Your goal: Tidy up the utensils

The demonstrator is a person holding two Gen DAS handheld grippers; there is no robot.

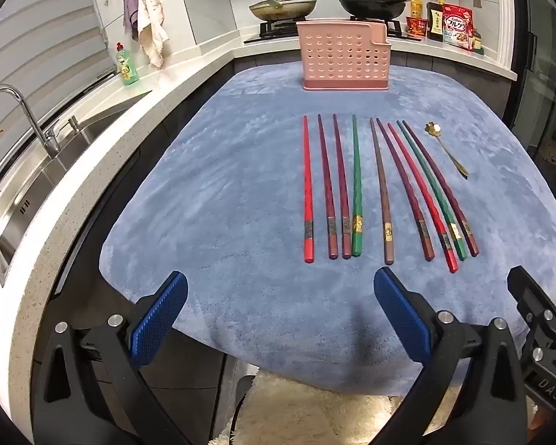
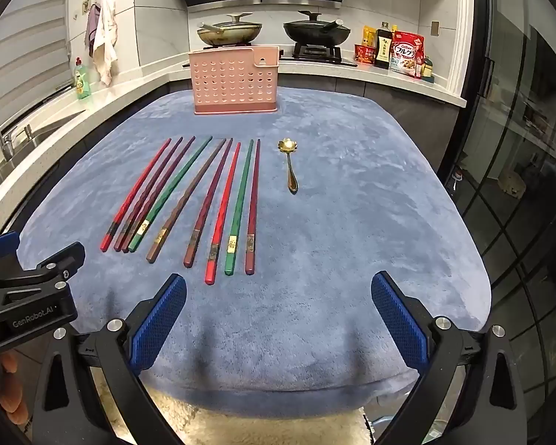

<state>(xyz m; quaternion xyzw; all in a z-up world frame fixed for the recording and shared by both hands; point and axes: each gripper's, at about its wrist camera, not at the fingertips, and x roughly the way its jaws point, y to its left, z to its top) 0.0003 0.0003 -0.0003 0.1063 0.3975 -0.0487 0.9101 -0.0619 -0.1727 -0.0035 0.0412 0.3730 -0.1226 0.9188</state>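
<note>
Several red, maroon, green and brown chopsticks (image 1: 356, 189) lie side by side on a blue cloth (image 1: 241, 185), handles toward me; they also show in the right wrist view (image 2: 204, 200). A small gold spoon (image 1: 446, 148) lies to their right, bowl pointing away, also in the right wrist view (image 2: 291, 165). A pink perforated utensil holder (image 1: 344, 55) stands upright at the cloth's far edge, also in the right wrist view (image 2: 235, 81). My left gripper (image 1: 278, 285) is open and empty, near the cloth's front edge. My right gripper (image 2: 278, 289) is open and empty, beside it.
A steel sink (image 1: 55, 155) with a tap (image 1: 15, 111) and a green soap bottle (image 1: 127, 65) lie along the left counter. Two lidded pans (image 1: 326, 3) sit on the stove behind the holder. Food packets (image 2: 404, 53) stand at the back right. A glass door (image 2: 519, 148) is at right.
</note>
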